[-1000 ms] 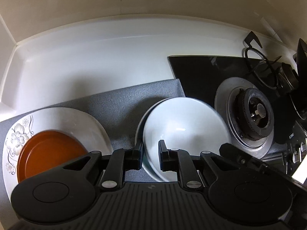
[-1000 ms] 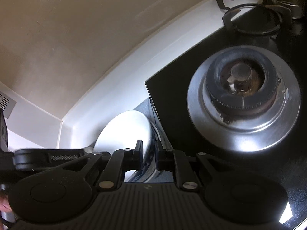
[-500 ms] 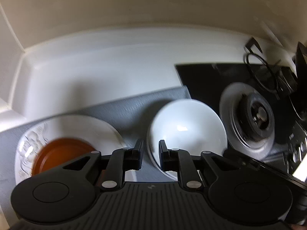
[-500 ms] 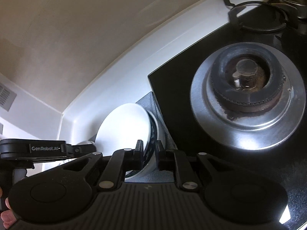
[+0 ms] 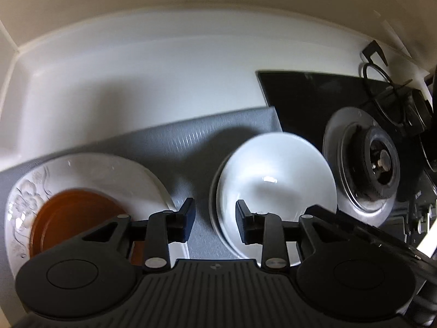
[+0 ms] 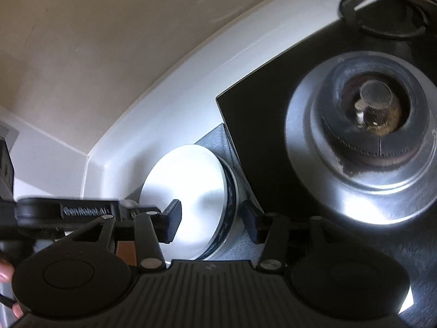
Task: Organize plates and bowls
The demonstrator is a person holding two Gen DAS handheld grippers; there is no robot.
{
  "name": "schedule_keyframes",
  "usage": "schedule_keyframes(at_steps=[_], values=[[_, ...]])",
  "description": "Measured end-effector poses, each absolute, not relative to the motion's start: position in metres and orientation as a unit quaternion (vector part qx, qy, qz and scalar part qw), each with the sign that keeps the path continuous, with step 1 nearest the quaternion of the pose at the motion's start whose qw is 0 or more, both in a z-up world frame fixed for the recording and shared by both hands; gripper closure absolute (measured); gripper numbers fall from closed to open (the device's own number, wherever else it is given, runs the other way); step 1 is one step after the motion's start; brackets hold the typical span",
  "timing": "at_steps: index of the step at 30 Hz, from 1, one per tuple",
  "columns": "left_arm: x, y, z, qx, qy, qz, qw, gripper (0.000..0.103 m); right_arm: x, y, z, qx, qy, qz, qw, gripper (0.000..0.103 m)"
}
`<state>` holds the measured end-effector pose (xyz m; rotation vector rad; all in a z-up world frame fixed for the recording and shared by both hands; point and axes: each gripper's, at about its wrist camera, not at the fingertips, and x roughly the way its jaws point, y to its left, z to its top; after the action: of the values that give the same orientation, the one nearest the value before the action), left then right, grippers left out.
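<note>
A white counter carries a grey mat and a black hob; a floral plate and stacked white bowls sit on the mat.

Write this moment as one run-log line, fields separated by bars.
left claw: opening, empty | right claw: opening around white bowl rim | bowl on grey mat

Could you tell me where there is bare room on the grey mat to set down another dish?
Bare mat lies behind and between the floral plate and white bowl. Near the stove, it is crowded.
</note>
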<state>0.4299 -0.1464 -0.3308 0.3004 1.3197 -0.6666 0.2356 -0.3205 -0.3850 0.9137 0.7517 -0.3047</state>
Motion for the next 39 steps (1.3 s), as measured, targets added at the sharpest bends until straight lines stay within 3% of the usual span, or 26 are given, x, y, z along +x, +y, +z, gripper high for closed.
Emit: schedule_keyframes(at_steps=[4,6,7,10,16,21,25,31,39], values=[[0.426,-0.153,-0.346,0.147,0.610,-0.313,0.713,0.075,0.235,-0.316,-0.396,0.432,0.371,-0.145,0.809,0.048],[0.419,-0.158,-0.350,0.171,0.597,-0.315,0.717,0.079,0.235,-0.313,-0.402,0.438,0.373,-0.147,0.804,0.055],[0.416,-0.159,-0.350,0.178,0.592,-0.315,0.720,0.079,0.235,-0.310,-0.402,0.430,0.376,-0.154,0.806,0.063],[0.412,-0.153,-0.348,0.179,0.596,-0.311,0.718,0.080,0.233,-0.305,-0.400,0.416,0.388,-0.152,0.808,0.067],[0.358,-0.132,-0.346,0.223,0.596,-0.317,0.704,0.077,0.194,-0.286,-0.402,0.429,0.407,-0.141,0.794,0.069],[0.346,-0.120,-0.353,0.196,0.598,-0.319,0.708,0.073,0.172,-0.289,-0.409,0.468,0.386,-0.132,0.784,0.068],[0.347,-0.120,-0.357,0.185,0.606,-0.310,0.708,0.072,0.175,-0.290,-0.411,0.473,0.378,-0.140,0.783,0.061],[0.343,-0.112,-0.348,0.178,0.603,-0.324,0.707,0.078,0.172,-0.277,-0.409,0.434,0.393,-0.156,0.795,0.077],[0.324,-0.096,-0.322,0.171,0.591,-0.330,0.716,0.077,0.152,-0.270,-0.385,0.445,0.377,-0.139,0.800,0.076]])
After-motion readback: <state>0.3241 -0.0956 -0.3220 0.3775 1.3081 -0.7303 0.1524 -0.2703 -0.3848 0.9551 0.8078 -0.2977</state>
